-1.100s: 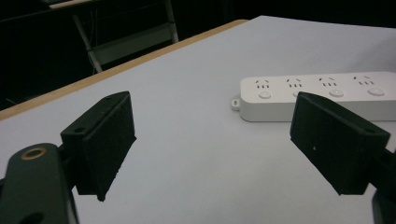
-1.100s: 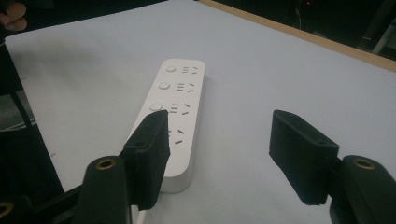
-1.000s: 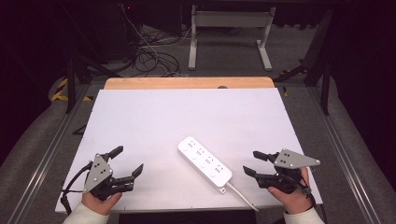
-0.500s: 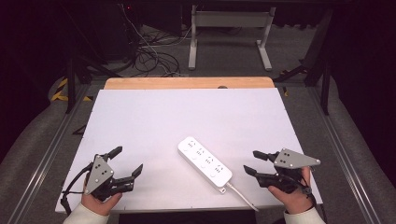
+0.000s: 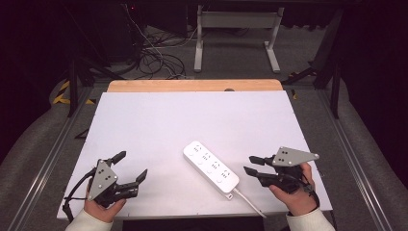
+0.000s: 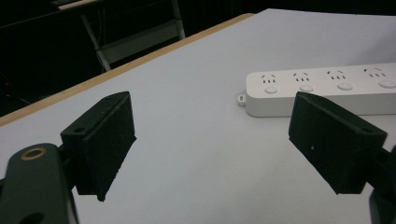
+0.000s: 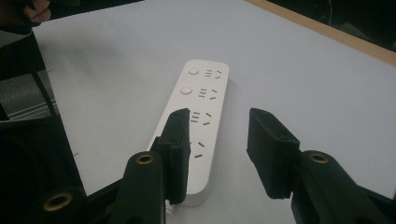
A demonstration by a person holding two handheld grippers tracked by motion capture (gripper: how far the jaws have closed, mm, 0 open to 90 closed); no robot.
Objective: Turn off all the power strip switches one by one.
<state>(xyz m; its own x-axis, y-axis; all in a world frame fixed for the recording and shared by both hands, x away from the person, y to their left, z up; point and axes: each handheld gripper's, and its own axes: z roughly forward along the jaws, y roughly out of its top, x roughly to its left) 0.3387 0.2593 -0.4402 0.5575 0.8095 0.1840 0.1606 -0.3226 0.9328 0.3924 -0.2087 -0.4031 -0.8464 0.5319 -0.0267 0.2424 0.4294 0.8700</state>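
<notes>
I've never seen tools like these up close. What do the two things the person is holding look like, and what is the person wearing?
Each hand-held gripper, left and right, is black with two blocky flat-faced jaws and a grey three-cornered plate on top dotted with small holes. Brass-coloured rings mark the jaw pivots. A black cable loops from the left one. The sleeves are white.

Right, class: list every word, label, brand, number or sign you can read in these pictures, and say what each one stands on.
No readable text anywhere.
Power strip: its white top carries socket holes and round buttons, no legible word or brand.
Table: plain white top, nothing printed.
Grey plates on the left claw and right claw: small dots, no writing.
Floor stripes: yellow and black marking, no words.
</notes>
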